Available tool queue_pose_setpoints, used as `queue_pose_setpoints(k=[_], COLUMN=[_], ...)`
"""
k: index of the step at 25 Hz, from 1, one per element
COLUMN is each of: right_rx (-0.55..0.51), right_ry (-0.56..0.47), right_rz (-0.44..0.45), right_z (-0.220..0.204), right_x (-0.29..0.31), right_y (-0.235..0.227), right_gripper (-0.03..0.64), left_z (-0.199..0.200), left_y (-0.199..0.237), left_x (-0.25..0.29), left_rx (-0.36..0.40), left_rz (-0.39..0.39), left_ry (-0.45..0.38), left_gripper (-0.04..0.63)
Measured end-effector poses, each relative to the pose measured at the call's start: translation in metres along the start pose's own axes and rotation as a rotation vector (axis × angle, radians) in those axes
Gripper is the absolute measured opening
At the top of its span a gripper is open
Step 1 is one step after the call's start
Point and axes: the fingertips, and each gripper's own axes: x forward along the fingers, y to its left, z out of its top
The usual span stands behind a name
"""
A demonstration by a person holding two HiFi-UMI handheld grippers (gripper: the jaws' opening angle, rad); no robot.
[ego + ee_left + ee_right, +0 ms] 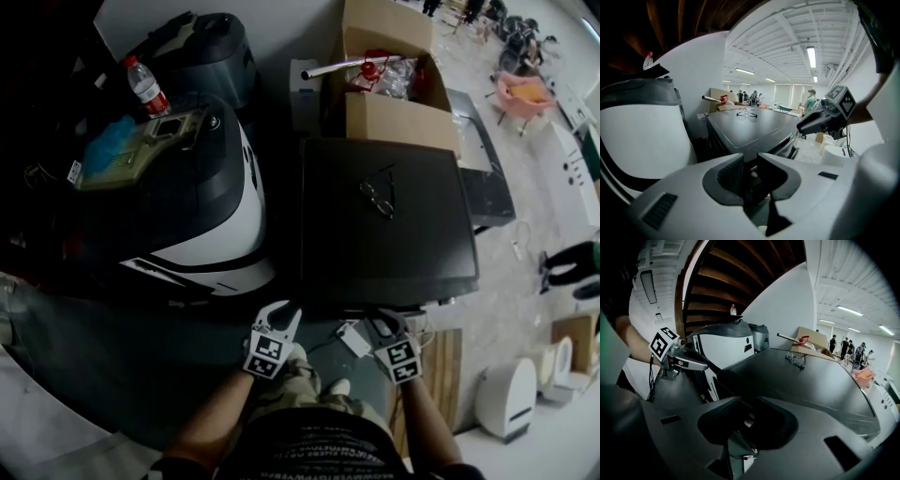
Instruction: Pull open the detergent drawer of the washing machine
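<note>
Black washing machine (356, 244) mid-scene, glasses (377, 199) on its lid, detergent drawer not made out, near edge just beyond left gripper (279, 312) and right gripper (386, 324), both with fingers open, nothing between them

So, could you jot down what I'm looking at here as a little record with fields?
machine: black-topped washing machine
on its top: wire-framed glasses
behind it: open brown cardboard box
beside it, picture's left: white-and-black appliance
left gripper: white, jaws open, empty, near the washing machine's front edge
right gripper: dark, jaws open, empty, near the same edge
detergent drawer: cannot be made out; nothing is gripped
</note>
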Motion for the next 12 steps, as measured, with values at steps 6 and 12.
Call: queue_pose_setpoints(k=[6,12], right_rx=[-0.013,-0.034], right_ry=[0.048,0.119], right_rz=[0.014,0.034], right_z=[-0.016,-0.028], right_x=[0.018,0.029], right_y=[-0.002,0.001], right_gripper=[0.111,0.112], left_z=[-0.011,-0.024], left_y=[-0.002,-0.001], left_x=[0.011,0.023], left_rx=[0.033,0.031], left_rz=[-0.012,0.001], left_ry=[0.048,0.084], left_gripper=[0.089,0.089])
